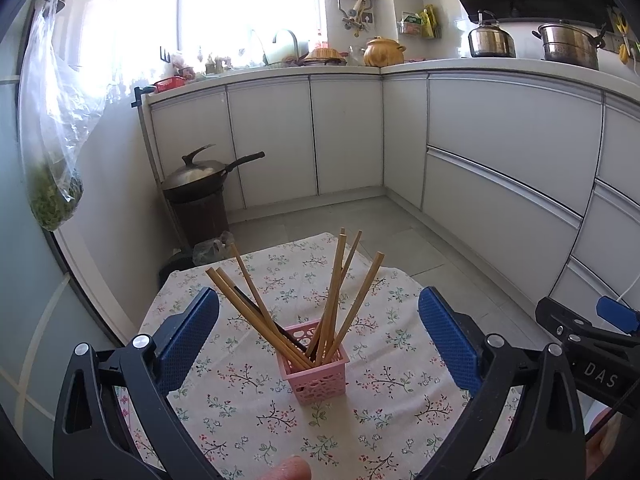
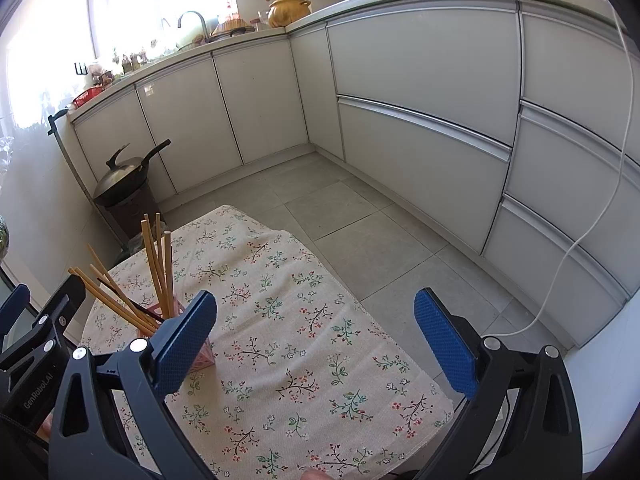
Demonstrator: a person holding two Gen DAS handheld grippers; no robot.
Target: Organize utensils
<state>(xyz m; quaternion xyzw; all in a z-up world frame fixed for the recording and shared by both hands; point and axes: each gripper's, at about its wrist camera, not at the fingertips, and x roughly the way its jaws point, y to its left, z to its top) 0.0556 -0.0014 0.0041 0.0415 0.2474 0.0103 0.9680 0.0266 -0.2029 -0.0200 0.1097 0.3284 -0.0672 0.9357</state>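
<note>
A small pink lattice basket [image 1: 316,374] stands upright on a table with a floral cloth [image 1: 256,412]. Several wooden chopsticks [image 1: 336,304] and one dark one stand in it, fanned out. My left gripper [image 1: 318,340] is open and empty, its blue pads on either side of the basket and a little nearer me. In the right wrist view the basket [image 2: 200,356] with its chopsticks [image 2: 158,264] sits at the left, partly hidden behind my left pad. My right gripper [image 2: 316,340] is open and empty above the cloth [image 2: 304,344], right of the basket.
The right gripper's body [image 1: 588,336] shows at the right edge of the left view; the left gripper's body [image 2: 36,344] shows at the left of the right view. A wok on a brown stand [image 1: 200,188] is beyond the table. White cabinets [image 1: 500,136] line the tiled floor.
</note>
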